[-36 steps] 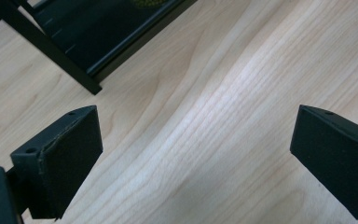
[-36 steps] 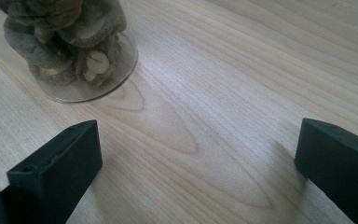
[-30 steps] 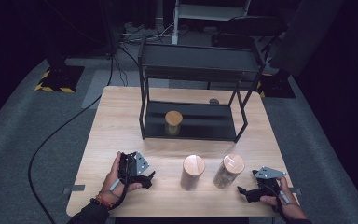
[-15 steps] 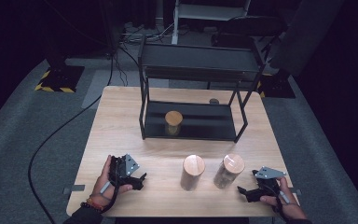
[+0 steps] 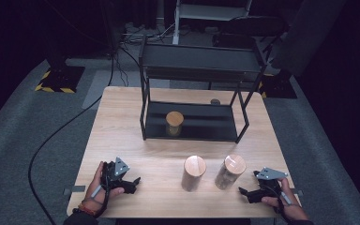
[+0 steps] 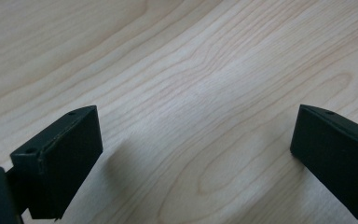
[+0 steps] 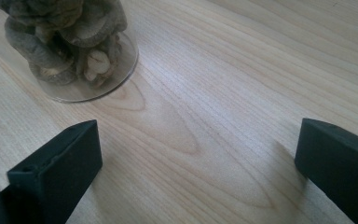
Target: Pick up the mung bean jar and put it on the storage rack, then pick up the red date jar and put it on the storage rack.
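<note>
— Where's the jar? My right gripper point(image 5: 243, 193) is spread, empty.
— Just ahead-left of it: the glass jar point(image 5: 229, 171), dried mushrooms perhaps. Come in crooked and I'd tip it.

Pale wood-grain table point(image 5: 159, 159) — black shelf rack point(image 5: 197, 70) — tan-lidded jars point(image 5: 194, 172), black jaws.

jar point(image 7: 70, 46) top beyond the frame edge
</note>
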`<state>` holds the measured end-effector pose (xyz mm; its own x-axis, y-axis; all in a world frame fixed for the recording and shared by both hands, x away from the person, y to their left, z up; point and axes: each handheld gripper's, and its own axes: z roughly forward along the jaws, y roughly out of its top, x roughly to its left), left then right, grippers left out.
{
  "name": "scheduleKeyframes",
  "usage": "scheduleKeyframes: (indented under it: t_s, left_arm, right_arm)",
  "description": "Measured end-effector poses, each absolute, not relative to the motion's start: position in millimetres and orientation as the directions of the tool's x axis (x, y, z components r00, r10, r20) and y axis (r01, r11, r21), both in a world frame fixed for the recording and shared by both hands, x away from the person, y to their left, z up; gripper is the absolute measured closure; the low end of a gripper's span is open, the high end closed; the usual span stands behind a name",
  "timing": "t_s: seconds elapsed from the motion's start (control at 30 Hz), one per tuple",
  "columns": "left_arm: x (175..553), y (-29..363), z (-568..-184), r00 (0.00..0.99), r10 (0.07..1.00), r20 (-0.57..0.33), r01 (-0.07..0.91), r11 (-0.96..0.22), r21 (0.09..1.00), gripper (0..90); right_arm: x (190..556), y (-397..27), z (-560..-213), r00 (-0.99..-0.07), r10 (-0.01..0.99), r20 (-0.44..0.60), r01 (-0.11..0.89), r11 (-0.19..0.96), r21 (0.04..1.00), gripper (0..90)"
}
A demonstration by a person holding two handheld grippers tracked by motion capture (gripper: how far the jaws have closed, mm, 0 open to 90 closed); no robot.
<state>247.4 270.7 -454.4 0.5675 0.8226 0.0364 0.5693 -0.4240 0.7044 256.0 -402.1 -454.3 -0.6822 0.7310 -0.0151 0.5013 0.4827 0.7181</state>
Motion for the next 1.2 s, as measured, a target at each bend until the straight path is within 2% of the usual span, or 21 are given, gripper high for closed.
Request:
scheduleKeyframes:
  t_s: [0.1, 1.2]
  left_arm:
    - [251.6, 278.0, -453.6, 0.552, 0.834, -0.011, 0.605, -0.392, 0.693, 0.6]
    - [252.7, 279.2, -453.6, 0.559, 0.829, -0.01, 0.603, -0.398, 0.692, 0.1]
  right_arm:
    - [256.0, -402.0, -454.3, -0.682, 0.731, -0.015, 0.502, 0.482, 0.718, 0.4]
    - [255.8, -401.8, -454.3, -0.681, 0.732, -0.015, 0.502, 0.482, 0.718, 0.4]
